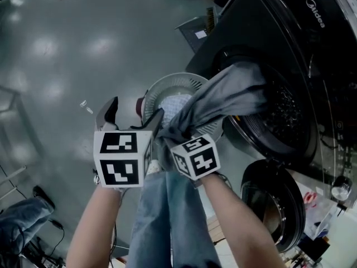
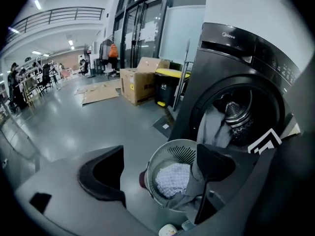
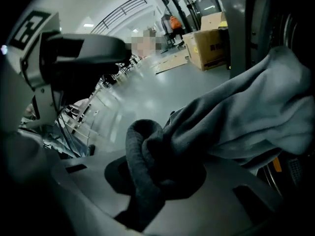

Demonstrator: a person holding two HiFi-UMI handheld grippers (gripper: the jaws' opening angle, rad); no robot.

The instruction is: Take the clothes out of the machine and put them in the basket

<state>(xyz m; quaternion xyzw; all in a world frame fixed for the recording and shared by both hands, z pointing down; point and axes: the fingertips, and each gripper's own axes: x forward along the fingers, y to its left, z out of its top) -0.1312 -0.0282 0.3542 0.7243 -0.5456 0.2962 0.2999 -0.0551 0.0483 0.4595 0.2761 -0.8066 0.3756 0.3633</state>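
Note:
A grey garment (image 1: 228,94) stretches from the drum of the black washing machine (image 1: 290,32) across the white round basket (image 1: 167,85) on the floor. My right gripper (image 1: 170,134) is shut on the garment's bunched end (image 3: 147,156), just over the basket's near rim. My left gripper (image 1: 131,119) stands open and holds nothing, right beside it on the left, above the floor next to the basket. In the left gripper view the basket (image 2: 167,150) holds a white checked cloth (image 2: 172,178), and the grey garment (image 2: 214,129) hangs out of the machine (image 2: 246,58).
The machine's round door (image 1: 273,202) hangs open at the lower right. A small dark red object (image 1: 139,106) sits against the basket's left side. Cardboard boxes (image 2: 140,82) and a yellow-lidded bin (image 2: 170,85) stand farther back. The person's jeans-clad legs (image 1: 167,216) are below the grippers.

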